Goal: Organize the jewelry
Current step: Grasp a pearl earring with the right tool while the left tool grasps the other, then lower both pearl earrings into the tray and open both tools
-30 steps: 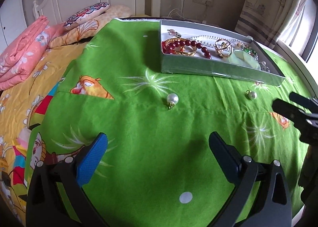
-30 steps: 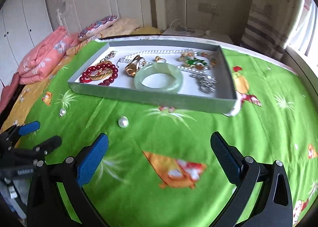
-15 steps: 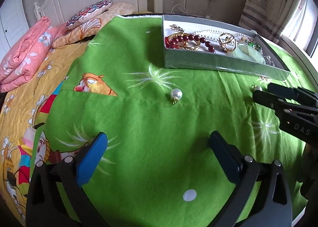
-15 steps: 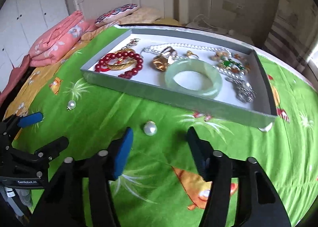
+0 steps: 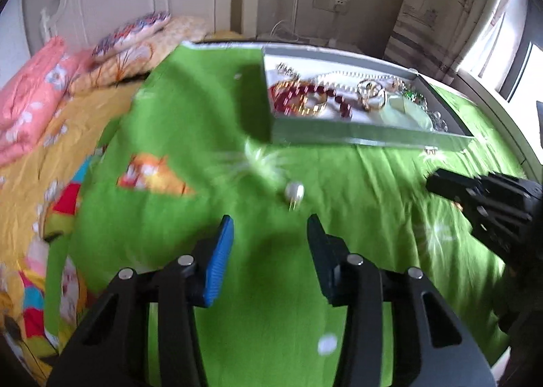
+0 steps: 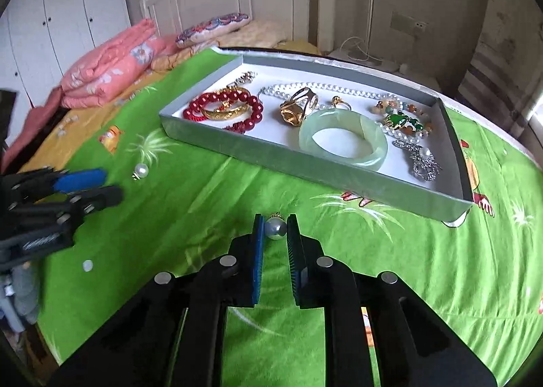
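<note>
two pearl earrings (image 6: pixel 275 228) (image 6: pixel 140 170), one tray (image 6: pixel 339 172).

A second ago both grippers stood wide open. Now the right gripper (image 6: pixel 275 229) is closing on the pearl earring (image 6: pixel 275 228) just before the grey tray (image 6: pixel 339 173). The left gripper (image 5: pixel 269 234) is closing too, the other pearl (image 5: pixel 294 192) lying beyond its tips.

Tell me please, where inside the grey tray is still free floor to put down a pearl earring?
In the grey tray, bare white floor lies along the near wall, between the red bead bracelet and the jade bangle, and also in the far left corner. The right half is crowded: the green pendant, silver brooch and pearl necklace fill it.
</note>
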The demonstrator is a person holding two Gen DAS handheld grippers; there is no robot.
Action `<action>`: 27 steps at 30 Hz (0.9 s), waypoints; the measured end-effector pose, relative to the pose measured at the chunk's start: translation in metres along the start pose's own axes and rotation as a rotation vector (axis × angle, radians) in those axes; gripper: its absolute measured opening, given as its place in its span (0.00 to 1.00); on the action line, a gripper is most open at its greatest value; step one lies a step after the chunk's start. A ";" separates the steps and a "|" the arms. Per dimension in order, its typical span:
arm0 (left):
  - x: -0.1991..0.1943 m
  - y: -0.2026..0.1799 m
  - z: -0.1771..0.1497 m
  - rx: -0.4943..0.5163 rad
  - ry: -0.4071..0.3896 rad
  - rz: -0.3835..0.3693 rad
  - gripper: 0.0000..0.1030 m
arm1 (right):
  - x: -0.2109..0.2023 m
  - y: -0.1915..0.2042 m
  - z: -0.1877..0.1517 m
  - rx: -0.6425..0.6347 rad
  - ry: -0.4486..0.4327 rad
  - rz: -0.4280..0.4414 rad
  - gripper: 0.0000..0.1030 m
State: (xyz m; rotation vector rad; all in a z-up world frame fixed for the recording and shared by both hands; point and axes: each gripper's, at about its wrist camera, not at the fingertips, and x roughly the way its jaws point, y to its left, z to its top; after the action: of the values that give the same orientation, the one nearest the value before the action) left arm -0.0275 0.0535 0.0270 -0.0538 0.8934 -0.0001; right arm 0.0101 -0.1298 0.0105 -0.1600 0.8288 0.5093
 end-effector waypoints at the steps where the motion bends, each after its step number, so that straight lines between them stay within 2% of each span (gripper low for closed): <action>1: 0.005 -0.004 0.004 0.021 0.001 0.008 0.43 | -0.002 -0.001 -0.001 0.004 -0.003 0.003 0.15; 3: 0.016 -0.012 0.010 0.058 0.007 0.025 0.40 | -0.007 -0.006 -0.002 0.014 -0.014 0.013 0.15; 4: 0.018 -0.016 0.013 0.083 -0.008 0.041 0.28 | -0.010 -0.008 -0.003 0.019 -0.020 0.015 0.15; 5: 0.018 -0.020 0.014 0.103 -0.011 0.032 0.12 | -0.015 -0.011 -0.003 0.025 -0.032 0.014 0.15; 7: 0.016 -0.030 0.016 0.136 -0.003 0.021 0.12 | -0.025 -0.019 -0.002 0.045 -0.064 0.021 0.15; 11: 0.003 -0.049 0.024 0.174 -0.047 0.001 0.12 | -0.039 -0.040 0.010 0.086 -0.135 0.037 0.15; 15: -0.001 -0.066 0.048 0.167 -0.094 -0.027 0.12 | -0.036 -0.060 0.029 0.124 -0.157 0.043 0.15; 18: 0.004 -0.078 0.072 0.143 -0.118 -0.061 0.12 | -0.024 -0.071 0.043 0.143 -0.142 0.030 0.15; 23: 0.019 -0.091 0.103 0.075 -0.138 -0.180 0.12 | -0.006 -0.086 0.054 0.193 -0.134 0.043 0.15; 26: 0.040 -0.097 0.116 0.005 -0.097 -0.318 0.12 | 0.003 -0.087 0.055 0.203 -0.134 0.072 0.15; 27: 0.046 -0.098 0.118 -0.010 -0.082 -0.338 0.12 | 0.007 -0.086 0.056 0.191 -0.128 0.079 0.15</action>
State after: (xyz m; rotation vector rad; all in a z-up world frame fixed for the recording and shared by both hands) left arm 0.0955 -0.0395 0.0696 -0.2126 0.7940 -0.3064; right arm 0.0937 -0.1831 0.0381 0.0810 0.7558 0.5059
